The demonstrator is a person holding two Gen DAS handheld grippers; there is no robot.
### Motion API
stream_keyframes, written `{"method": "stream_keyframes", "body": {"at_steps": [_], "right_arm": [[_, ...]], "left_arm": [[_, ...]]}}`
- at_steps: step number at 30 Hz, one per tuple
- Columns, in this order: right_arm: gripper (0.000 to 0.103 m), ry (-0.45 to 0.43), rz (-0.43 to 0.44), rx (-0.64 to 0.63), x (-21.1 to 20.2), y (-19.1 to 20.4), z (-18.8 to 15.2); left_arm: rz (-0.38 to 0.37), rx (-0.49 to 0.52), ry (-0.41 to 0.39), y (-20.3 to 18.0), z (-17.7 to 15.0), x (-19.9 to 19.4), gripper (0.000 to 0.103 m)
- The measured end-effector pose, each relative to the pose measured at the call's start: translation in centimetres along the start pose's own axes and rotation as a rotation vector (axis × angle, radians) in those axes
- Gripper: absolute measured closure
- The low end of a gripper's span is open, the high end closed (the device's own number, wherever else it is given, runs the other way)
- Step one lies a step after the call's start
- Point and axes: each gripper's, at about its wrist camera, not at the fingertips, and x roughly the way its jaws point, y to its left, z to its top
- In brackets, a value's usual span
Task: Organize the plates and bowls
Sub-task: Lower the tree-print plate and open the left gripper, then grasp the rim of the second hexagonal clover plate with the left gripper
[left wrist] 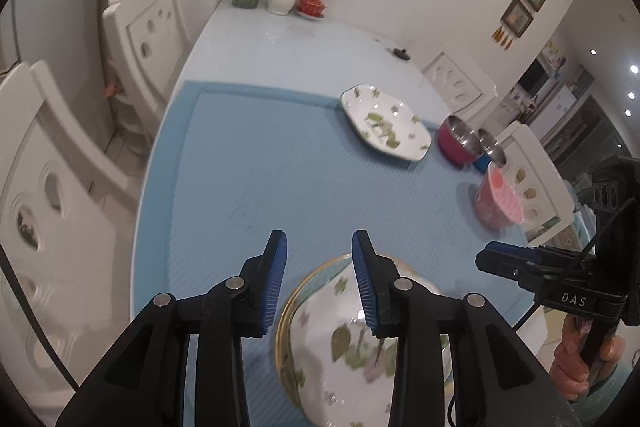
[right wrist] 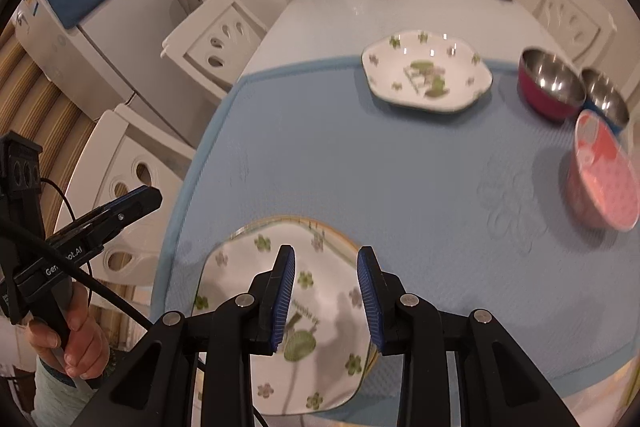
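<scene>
Both tongs apart and empty: left gripper [left wrist: 319,279] and right gripper [right wrist: 326,291] hover over stacked floral plate [right wrist: 280,307] at lower frame; probable next step: fetching far plate [right wrist: 426,71], upper centre, requiring reach.

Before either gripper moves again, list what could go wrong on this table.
1. The floral plate lies stacked on a gold-rimmed plate near the table's front edge; a careless nudge could slide them off.
2. The pink bowl, red bowl and blue bowl crowd together at the right; reaching for one may knock the others.
3. Both grippers, left and right, hover with open jaws over the same plates and could collide.
</scene>
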Motion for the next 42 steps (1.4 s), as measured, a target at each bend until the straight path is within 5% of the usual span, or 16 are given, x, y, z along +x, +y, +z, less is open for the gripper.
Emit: {"method": "stream_keyframes", "body": {"at_steps": [7, 16, 22, 24, 33, 42], "right_arm": [[0.049, -0.059, -0.052, 0.019, -2.5, -1.1, 1.6], [0.049, -0.092, -0.046, 0.133, -3.3, -6.8, 6.2], [0.049, -0.032, -0.01, 0.28, 1.4, -12.8, 10.2], [0.049, -0.011, -0.014, 0.321, 3.4, -14.6, 11.2], [0.049, 0.035, -0.055, 0.458, 11.3, -21.3, 14.7], [0.053, -0.037, -0.113, 0.421, 14.5, -21.8, 17.0]], "left_arm": [[-0.043, 0.06, -0.01, -2.0, 3.8, 1.8, 0.072], [-0.115, 0.065, 0.044, -5.3, 9.0, 7.1, 0.062], [-0.108, 0.013, 0.091, -6.1, 11.7, 11.0, 0.054], [-0.073, 0.013, 0.103, -6.3, 12.5, 12.4, 0.042], [-0.028, -0.033, 0.176, -5.4, 14.8, 21.4, 0.042], [-0.007, -0.091, 0.242, -3.8, 15.3, 27.9, 0.049]]}}
